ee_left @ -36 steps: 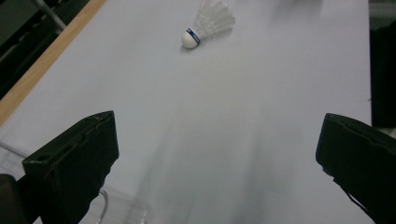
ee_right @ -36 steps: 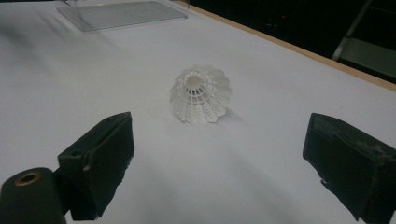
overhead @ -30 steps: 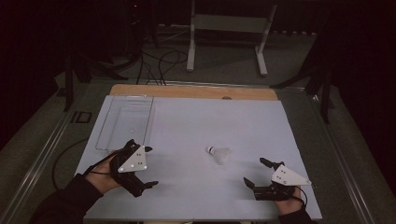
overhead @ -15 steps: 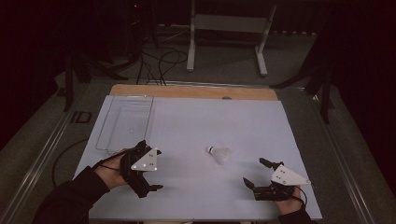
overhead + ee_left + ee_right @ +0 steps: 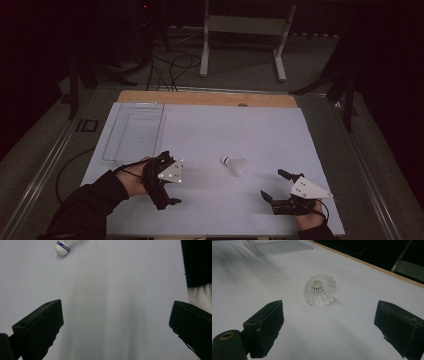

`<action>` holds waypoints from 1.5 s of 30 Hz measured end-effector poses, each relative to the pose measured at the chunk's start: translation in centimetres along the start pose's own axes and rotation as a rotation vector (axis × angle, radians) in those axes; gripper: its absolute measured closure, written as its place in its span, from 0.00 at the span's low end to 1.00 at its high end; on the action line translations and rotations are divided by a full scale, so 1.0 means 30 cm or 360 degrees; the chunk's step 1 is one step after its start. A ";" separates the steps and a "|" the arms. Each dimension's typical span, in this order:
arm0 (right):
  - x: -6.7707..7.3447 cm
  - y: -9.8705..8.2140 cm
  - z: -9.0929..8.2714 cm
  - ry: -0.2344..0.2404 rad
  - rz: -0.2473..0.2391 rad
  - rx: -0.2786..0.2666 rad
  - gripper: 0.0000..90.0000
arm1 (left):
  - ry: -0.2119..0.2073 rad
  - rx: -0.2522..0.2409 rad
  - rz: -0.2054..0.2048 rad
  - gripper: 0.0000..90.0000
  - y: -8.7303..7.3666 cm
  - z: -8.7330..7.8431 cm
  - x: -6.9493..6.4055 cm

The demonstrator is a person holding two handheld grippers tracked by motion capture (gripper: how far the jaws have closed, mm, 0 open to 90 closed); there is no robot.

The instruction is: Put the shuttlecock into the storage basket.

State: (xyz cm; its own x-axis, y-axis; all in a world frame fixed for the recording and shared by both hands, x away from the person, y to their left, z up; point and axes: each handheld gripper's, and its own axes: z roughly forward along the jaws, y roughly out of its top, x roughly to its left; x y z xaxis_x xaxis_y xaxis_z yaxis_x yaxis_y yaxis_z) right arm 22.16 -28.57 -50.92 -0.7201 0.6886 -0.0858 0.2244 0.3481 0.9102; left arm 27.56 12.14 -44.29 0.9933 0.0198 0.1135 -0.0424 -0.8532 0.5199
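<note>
Shuttlecock: a white plastic shuttlecock (image 5: 235, 164) lies on its side near the middle of the worktop, its cork tip with a blue band pointing toward the left gripper and its open skirt facing the right gripper. Nothing touches it.

Where it shows up close: the rounded tip (image 5: 62, 247) sits at the top edge of the left gripper view; the lattice skirt (image 5: 320, 290) sits centred between the jaws in the right gripper view, some way ahead of them.

Left gripper: the left gripper (image 5: 169, 187) is held above the near left part of the worktop, jaws wide apart and empty, aimed toward the shuttlecock.

Right gripper: the right gripper (image 5: 272, 186) rests low at the near right, jaws wide apart and empty, lined up with the skirt.

What has changed: over the last second the left gripper has moved in from the left edge toward the middle, closing part of the gap to the shuttlecock. The right gripper and the shuttlecock have kept their places.

What that means: this looks like an approach by the left gripper, with no grasp begun yet.

Tray: a clear plastic tray (image 5: 121, 131) sits empty at the far left of the worktop, well apart from the shuttlecock, a likely place to put it.

Worktop: a pale sheet (image 5: 260, 130) covers it, with a wooden strip along the far edge.
</note>
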 end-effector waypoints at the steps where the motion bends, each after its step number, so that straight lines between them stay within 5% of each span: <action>1: 0.000 0.000 0.000 -0.0001 0.0001 -0.0001 0.10 | -0.0015 0.0002 -0.0009 0.00 0.006 0.005 0.000; 14: -0.001 -0.001 -0.001 0.0000 -0.0001 -0.0003 0.10 | -0.0133 0.0141 0.0006 0.00 0.064 0.080 0.015; 22: -0.001 -0.001 -0.001 0.0003 -0.0002 0.0000 0.10 | -0.0131 0.0158 0.0132 0.00 0.086 0.111 0.025; 29: 0.000 -0.002 0.000 0.0008 -0.0001 0.0004 0.10 | -0.0137 0.0174 0.0171 0.00 0.112 0.142 0.043; 32: 0.000 -0.002 -0.001 0.0007 0.0001 0.0006 0.10 | -0.0093 0.0202 0.0221 0.00 0.122 0.154 0.043; 45: 0.001 -0.003 0.001 0.0012 0.0001 0.0007 0.10 | -0.0075 0.0213 0.0258 0.00 0.178 0.177 0.070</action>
State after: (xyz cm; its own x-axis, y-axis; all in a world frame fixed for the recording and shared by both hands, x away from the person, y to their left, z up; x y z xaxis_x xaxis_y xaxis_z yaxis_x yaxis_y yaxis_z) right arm 22.14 -28.57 -51.01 -0.7247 0.6842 -0.0822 0.2279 0.3505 0.9084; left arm 30.00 4.84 -45.77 0.9787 -0.1451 0.1453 -0.1907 -0.9048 0.3809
